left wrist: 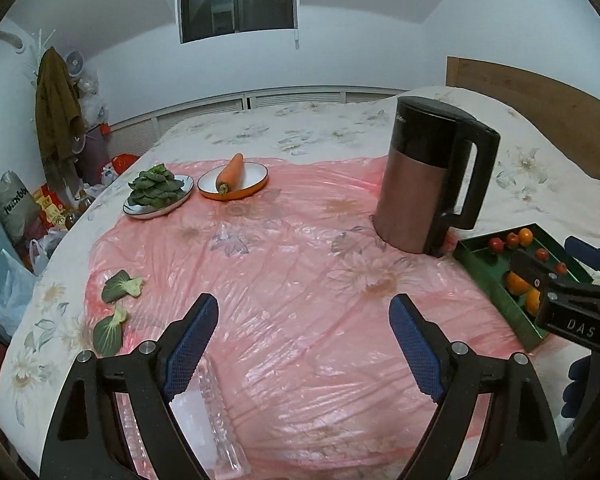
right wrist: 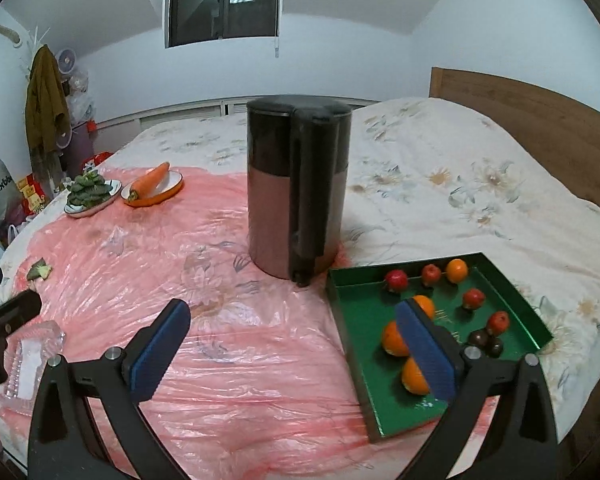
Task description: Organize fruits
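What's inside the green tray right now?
The green tray holds four oranges, four small red fruits and two dark fruits. The right gripper's finger covers part of the tray, so more could be hidden.

A home bedroom: bed with wooden headboard.

Plastic sheen over cloth, with hard gloss and matt pieces on top.

I see a thin pink plastic sheet, crinkled and shiny, spread on the soft floral cloth bedspread. The kettle has a brushed, coppery metal-looking body under glossy black plastic. The green tray looks matt, like card. The clear dish looks like ribbed glass. My left tongs are matt black with rough blue textured pads. The headboard is grainy wood.
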Tool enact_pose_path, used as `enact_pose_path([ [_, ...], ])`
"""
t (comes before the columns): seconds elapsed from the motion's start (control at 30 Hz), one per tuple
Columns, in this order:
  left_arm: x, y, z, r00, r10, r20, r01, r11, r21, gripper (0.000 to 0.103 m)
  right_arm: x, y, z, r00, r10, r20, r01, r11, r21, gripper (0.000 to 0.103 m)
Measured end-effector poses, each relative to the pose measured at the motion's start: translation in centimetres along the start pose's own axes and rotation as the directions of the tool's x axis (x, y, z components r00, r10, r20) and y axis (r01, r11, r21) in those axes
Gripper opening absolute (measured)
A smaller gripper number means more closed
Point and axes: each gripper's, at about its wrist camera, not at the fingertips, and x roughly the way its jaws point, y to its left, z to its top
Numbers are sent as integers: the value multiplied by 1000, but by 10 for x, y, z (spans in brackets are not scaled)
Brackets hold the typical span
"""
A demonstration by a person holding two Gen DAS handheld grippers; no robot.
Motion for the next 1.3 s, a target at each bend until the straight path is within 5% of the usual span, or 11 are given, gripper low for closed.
enact_pose_path([
  [1.3,-16,-15,-13,999,-36,-28,37,999,34,84,-11,-14,-14,998,-44,-52,44,999,3,103],
])
